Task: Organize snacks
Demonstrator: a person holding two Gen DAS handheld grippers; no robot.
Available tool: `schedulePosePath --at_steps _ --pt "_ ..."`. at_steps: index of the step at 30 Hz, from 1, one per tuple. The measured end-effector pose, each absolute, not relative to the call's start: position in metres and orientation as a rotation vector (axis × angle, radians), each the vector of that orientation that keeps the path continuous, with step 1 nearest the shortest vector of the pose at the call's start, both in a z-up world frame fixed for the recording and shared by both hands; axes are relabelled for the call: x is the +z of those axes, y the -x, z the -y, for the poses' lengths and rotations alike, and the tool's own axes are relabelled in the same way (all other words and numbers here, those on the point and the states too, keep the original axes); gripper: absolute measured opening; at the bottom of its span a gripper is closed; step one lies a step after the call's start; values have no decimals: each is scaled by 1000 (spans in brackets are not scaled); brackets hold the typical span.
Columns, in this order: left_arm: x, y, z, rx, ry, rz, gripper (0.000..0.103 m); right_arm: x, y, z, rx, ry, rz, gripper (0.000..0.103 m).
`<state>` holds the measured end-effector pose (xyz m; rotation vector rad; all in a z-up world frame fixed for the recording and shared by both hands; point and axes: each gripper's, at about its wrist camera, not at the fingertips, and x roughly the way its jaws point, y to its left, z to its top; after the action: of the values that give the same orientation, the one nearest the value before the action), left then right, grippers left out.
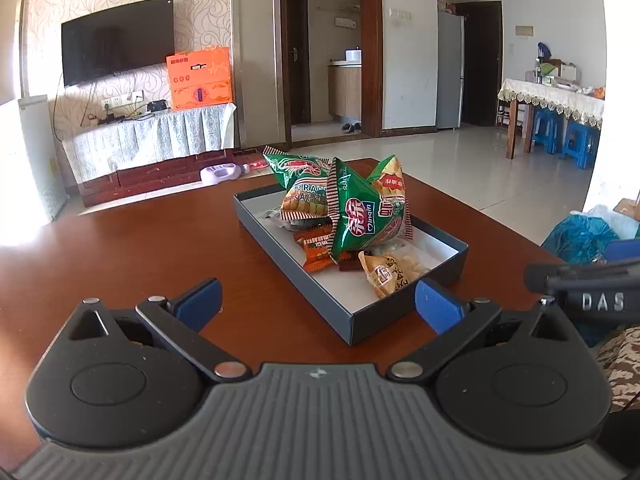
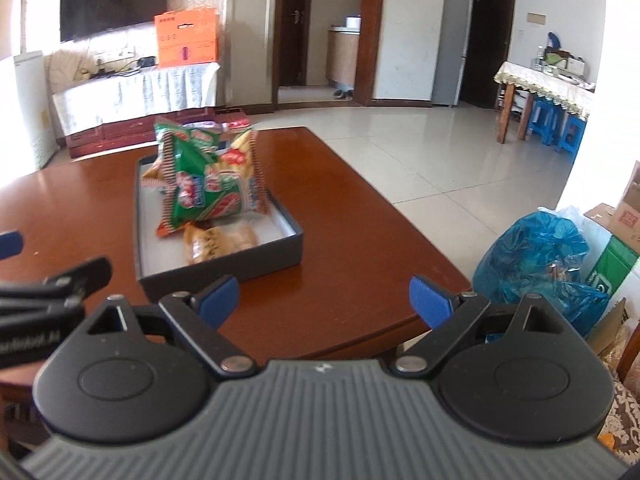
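Observation:
A shallow dark grey box (image 1: 280,256) with a white floor stands on the brown table (image 1: 132,248). It holds two green prawn-cracker bags (image 1: 362,216), a yellow snack pack (image 1: 390,272) at its near end, and small orange wrapped bars (image 1: 318,250). My left gripper (image 1: 318,306) is open and empty, just short of the box's near corner. In the right wrist view the box (image 2: 224,270) sits ahead to the left with the green bags (image 2: 208,176) and the yellow pack (image 2: 212,242). My right gripper (image 2: 324,304) is open and empty above the table's near edge.
The other gripper's black body shows at the right edge of the left view (image 1: 592,284) and the left edge of the right view (image 2: 44,284). A blue plastic bag (image 2: 536,256) and cardboard boxes (image 2: 628,208) stand on the floor right of the table.

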<state>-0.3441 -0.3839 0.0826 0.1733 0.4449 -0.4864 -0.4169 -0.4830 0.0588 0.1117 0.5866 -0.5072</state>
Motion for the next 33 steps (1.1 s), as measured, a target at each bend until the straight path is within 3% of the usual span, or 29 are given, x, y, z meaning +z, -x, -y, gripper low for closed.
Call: schedulePosePath --at_steps 15,33 --pt "80 338 379 -543 -56 -462 103 50 407 473 -519 -14 -626 94" --pt "69 338 392 -446 -150 -456 103 53 410 469 -516 2 -607 94"
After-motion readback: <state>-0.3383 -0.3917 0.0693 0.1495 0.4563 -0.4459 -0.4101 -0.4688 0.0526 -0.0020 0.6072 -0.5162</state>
